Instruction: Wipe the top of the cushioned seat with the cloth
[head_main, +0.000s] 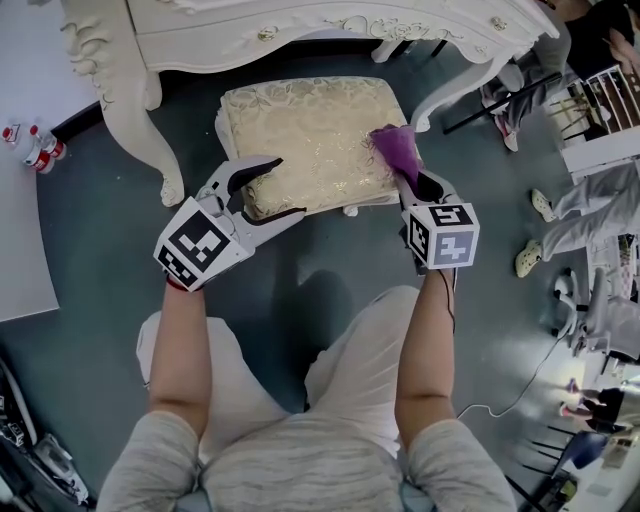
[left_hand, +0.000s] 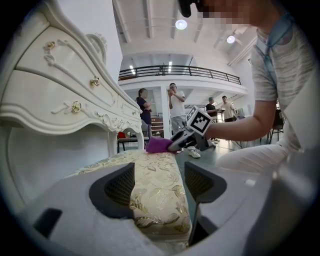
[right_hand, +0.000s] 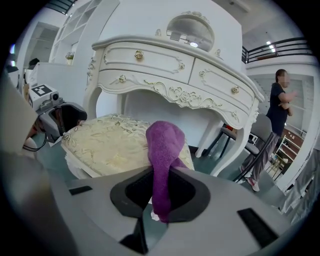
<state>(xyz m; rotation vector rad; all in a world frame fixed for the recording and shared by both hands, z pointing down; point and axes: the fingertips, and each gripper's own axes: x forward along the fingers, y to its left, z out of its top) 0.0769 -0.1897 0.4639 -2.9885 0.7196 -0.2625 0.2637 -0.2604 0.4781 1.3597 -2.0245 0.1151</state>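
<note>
Down at the bottom of the head view are the person's knees, with both forearms reaching forward. At left centre, the left gripper (head_main: 283, 188) has its claw spread wide, straddling the front-left corner of the cushioned seat (head_main: 300, 140). In its own view the gold-leaf fabric sits between the two dark pads, the cushion's side against the left-hand pad and a gap at the right-hand one. Over at right centre, the right gripper (head_main: 410, 188) has its claw pinched tight on the purple cloth (head_main: 397, 150). The cloth sticks up out of the jaws and its free end lies on the seat's front-right corner, right at the edge. Beyond the seat, across the top of the frame, stands the ornate white dressing table (head_main: 300, 20), with the seat partly under it. Two small bottles (head_main: 35, 145) sit at the upper left, and bystanders' legs (head_main: 575, 215) show along the right edge.
</note>
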